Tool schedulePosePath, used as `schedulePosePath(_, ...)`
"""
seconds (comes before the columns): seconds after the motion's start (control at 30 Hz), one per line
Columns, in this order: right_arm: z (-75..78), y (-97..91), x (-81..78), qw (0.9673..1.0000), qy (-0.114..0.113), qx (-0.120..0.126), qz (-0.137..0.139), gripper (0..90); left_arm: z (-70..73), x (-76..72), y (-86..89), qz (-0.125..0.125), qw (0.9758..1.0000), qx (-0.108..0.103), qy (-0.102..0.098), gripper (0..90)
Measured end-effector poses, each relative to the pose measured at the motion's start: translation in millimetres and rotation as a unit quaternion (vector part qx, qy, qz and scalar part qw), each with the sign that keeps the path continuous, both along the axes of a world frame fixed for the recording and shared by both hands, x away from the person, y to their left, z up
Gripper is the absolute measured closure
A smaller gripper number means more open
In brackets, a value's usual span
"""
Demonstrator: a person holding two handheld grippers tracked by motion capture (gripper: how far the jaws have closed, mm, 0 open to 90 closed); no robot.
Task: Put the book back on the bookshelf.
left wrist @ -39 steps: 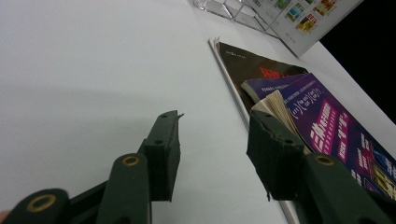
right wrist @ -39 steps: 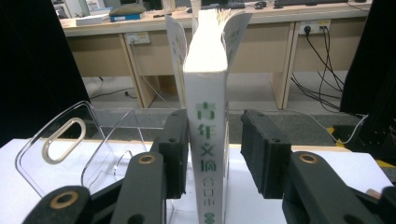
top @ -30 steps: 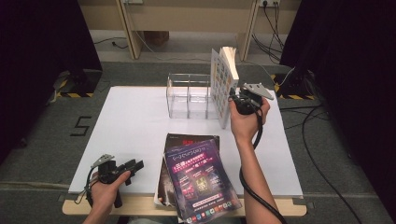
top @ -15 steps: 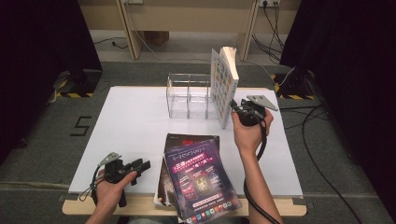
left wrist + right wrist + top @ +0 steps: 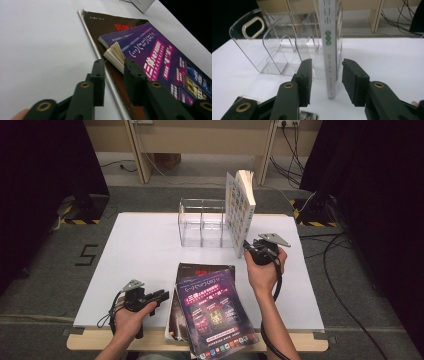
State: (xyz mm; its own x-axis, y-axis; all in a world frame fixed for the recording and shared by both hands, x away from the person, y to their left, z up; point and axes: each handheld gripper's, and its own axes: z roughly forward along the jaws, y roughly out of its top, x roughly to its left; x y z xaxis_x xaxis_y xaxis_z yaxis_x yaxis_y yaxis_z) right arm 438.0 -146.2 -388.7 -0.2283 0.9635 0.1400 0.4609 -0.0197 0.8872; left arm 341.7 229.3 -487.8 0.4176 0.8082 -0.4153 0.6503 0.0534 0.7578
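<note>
A white book (image 5: pixel 240 212) stands upright at the right end of a clear plastic rack (image 5: pixel 202 222). In the right gripper view its spine (image 5: pixel 329 62) rises between my right gripper's (image 5: pixel 327 75) jaws, and the pads stand clear of it on both sides. A purple magazine (image 5: pixel 212 312) lies on a dark one (image 5: pixel 182 275) at the table's front. My left gripper (image 5: pixel 160 296) lies low at their left edge. Its jaws have just been closing, and in the left gripper view (image 5: pixel 113 72) they straddle the dark magazine's edge (image 5: pixel 107 22) without pressing on it.
The white table (image 5: pixel 140 255) ends just in front of the magazines, which hang over its front edge. The rack's left compartments (image 5: pixel 274 50) hold nothing. Cables lie on the floor to the right (image 5: pixel 340 245).
My left hand has slid right up to the magazines and its jaws have narrowed. My right hand has come down along the book's spine toward the table.
</note>
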Motion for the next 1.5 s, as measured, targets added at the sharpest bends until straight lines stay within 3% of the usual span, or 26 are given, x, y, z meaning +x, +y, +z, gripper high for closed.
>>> schedulePosePath(0.23, -19.7, 1.2, -0.3, 0.9991, 0.040, 0.000, 0.014, 65.8, -1.0, 10.6, -14.5, -0.015, 0.9990, 0.024, 0.034, 84.0)
schedulePosePath(0.6, -47.5, 8.2, 4.3, 0.9946, 0.098, 0.000, 0.034, 64.0, -5.4, 18.6, -26.3, -0.029, 0.9972, 0.033, 0.061, 85.6)
schedulePosePath(0.77, -55.7, 12.6, 5.1, 0.9931, 0.111, -0.006, 0.039, 64.0, -4.3, 19.6, -28.1, -0.033, 0.9970, 0.037, 0.059, 87.4)
schedulePosePath(1.03, -67.3, 17.6, 6.4, 0.9891, 0.138, -0.007, 0.051, 63.6, 1.3, 25.9, -33.9, -0.035, 0.9961, 0.062, 0.052, 88.8)
schedulePosePath(1.4, -70.2, 17.4, 5.6, 0.9878, 0.145, -0.008, 0.056, 63.5, 2.2, 24.5, -35.9, -0.043, 0.9952, 0.071, 0.052, 89.8)
schedulePosePath(1.5, -73.7, 17.8, 5.9, 0.9871, 0.149, -0.012, 0.058, 63.6, 3.7, 25.7, -38.2, -0.047, 0.9942, 0.083, 0.049, 89.8)
